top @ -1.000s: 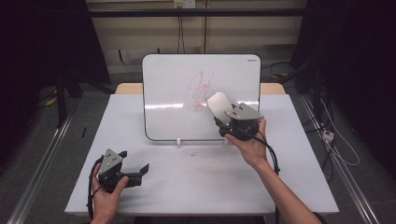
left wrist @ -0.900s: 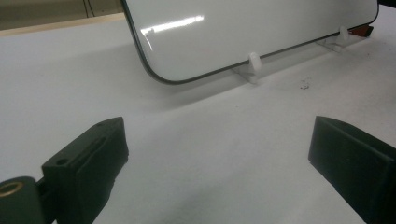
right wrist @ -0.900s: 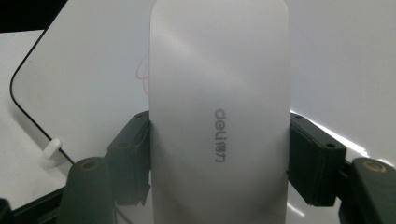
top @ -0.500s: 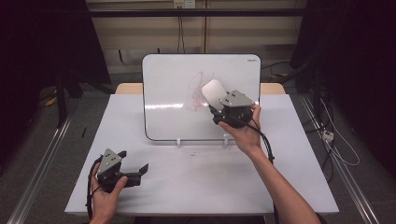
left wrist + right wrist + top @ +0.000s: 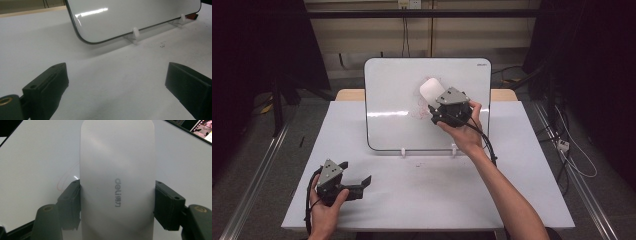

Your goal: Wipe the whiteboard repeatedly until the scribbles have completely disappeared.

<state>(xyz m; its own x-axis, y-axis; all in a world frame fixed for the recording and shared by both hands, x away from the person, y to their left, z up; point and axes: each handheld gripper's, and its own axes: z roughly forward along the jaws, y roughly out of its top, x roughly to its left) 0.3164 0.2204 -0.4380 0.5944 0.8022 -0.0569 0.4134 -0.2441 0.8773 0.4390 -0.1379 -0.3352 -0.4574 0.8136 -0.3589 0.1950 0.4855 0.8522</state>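
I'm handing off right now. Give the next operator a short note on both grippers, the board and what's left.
Right gripper: shut on the white eraser, held against the whiteboard over the red marks.
Left gripper: open, holding nothing, low on the table near its front left.
Done: some marks look faded.
Left: faint red scribble remains beside the eraser; probably keep wiping.

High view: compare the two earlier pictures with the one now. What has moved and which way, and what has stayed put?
The right gripper, shut on the white eraser, has slid left and up across the whiteboard, over the red marks, which look fainter. The left gripper stays open, low over the table, and the whiteboard has not moved.
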